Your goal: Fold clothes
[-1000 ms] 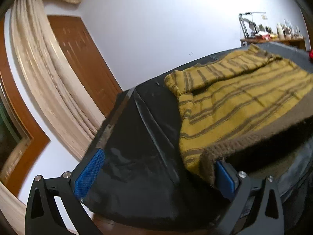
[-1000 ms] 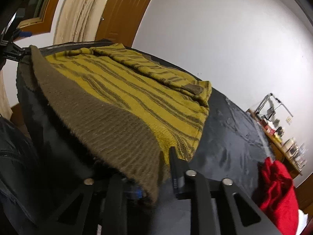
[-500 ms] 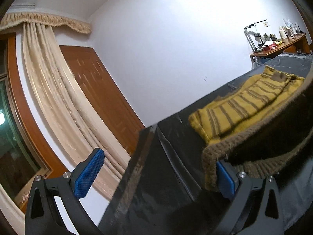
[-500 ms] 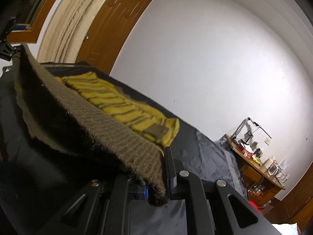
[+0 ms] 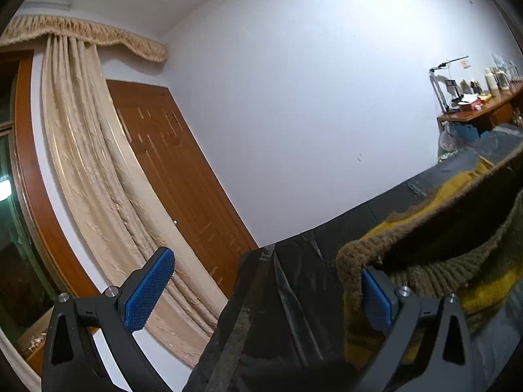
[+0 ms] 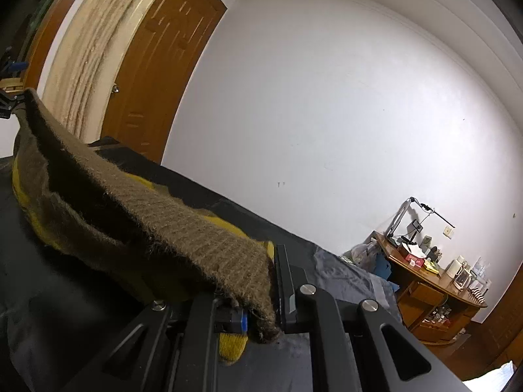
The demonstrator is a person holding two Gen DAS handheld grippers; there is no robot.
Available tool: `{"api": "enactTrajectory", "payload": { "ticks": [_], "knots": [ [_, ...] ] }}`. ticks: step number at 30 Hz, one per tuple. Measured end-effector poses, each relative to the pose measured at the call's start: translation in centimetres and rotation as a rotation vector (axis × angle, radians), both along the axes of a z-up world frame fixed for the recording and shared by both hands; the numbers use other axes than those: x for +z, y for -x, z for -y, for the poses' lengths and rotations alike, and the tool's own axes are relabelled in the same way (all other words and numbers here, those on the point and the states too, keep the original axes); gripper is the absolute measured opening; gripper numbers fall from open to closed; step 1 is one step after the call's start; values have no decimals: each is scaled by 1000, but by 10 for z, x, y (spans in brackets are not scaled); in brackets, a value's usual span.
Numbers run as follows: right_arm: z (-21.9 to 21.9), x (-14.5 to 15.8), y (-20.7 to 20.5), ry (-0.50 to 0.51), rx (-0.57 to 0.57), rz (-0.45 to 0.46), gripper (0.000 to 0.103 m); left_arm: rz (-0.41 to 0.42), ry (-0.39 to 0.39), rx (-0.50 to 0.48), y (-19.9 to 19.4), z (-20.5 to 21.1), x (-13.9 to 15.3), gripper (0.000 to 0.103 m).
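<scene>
We see the right gripper (image 6: 273, 290) tilted up toward the white wall (image 6: 327, 114), its two black fingers pressed together on the brown ribbed hem of the yellow striped sweater (image 6: 183, 228); the hem rises off the black-covered table (image 6: 65, 310) and stretches away to the far left, where it meets the other gripper at the frame's edge. The left gripper (image 5: 261, 290) is also angled upward, and its fingers stand wide apart: the blue pad on the far side from the sweater (image 5: 148, 289) is in clear air in front of the curtain, while the pad nearer the sweater sits against the sweater's (image 5: 408, 238) brown hem corner, which drapes over that finger. The rest of the sweater sags from the raised hem back onto the table's (image 5: 294, 310) black sheet, with yellow cloth showing under and behind the hem. Beyond the sweater the wall fills most of both views. To the sweater's left stand a brown wooden door (image 5: 183, 176) and a cream curtain (image 5: 91, 163) under a fringed pelmet; to its right, against the wall, a wooden sideboard (image 6: 434, 290) carries a desk lamp, jars and small clutter.
</scene>
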State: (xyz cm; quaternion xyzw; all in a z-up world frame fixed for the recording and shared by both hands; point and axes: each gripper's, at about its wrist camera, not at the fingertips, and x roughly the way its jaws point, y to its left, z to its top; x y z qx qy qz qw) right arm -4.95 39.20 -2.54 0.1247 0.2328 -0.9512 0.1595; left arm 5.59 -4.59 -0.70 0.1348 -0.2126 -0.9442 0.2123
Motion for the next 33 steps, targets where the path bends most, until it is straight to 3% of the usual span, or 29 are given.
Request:
{"api": "enactTrajectory", "payload": {
  "ticks": [10, 18, 29, 33],
  "knots": [
    [12, 9, 74, 55, -10, 70, 12, 61, -151, 26, 80, 23, 13, 102],
    [18, 0, 127, 114, -31, 145, 12, 109, -164, 71, 150, 27, 2, 102],
    [25, -50, 205, 136, -75, 312, 12, 270, -215, 118, 254, 30, -66, 102],
    [31, -75, 228, 131, -86, 380, 12, 366, -210, 124, 286, 29, -100, 103]
  ]
}}
